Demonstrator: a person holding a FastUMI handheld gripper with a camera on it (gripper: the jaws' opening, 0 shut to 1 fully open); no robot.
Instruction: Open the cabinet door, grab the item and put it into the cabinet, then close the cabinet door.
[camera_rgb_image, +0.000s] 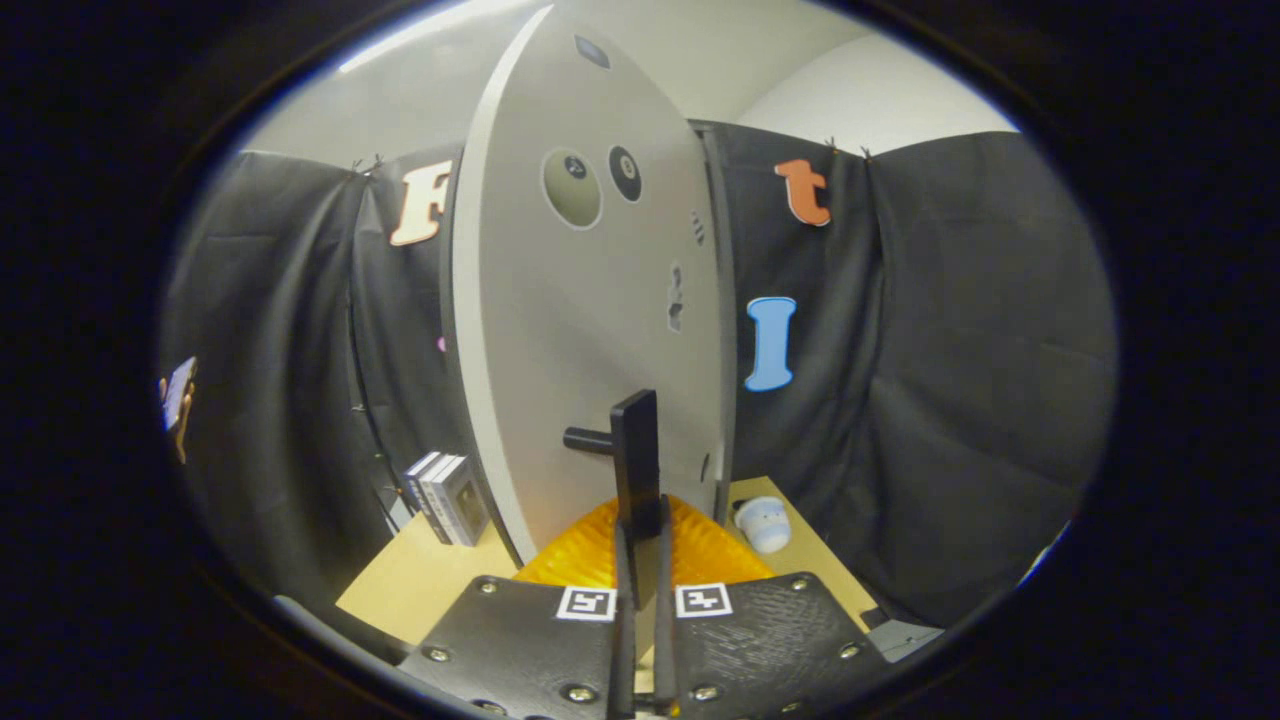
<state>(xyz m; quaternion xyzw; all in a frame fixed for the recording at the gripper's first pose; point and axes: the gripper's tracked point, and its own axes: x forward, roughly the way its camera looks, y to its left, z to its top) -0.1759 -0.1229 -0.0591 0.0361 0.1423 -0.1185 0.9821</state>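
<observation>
The gripper stands at the pale grey flat cabinet door, its two fingers brought close together on the dark upright bar handle that sticks out from the door on a short round stub. Both fingers appear to press the lower end of that bar, so the tongs look nearly closed and gripping the handle alone.

The door is seen at an angle, swung partly open by my reading; whether it is opening or closing cannot be told. The cabinet interior is hidden behind the door, so its contents cannot be confirmed.

On the light wooden tabletop a small white rounded item lies just right of the door's foot, and a stack of grey boxes stands to its left. If the white piece is the item, placing and closing remain.
</observation>
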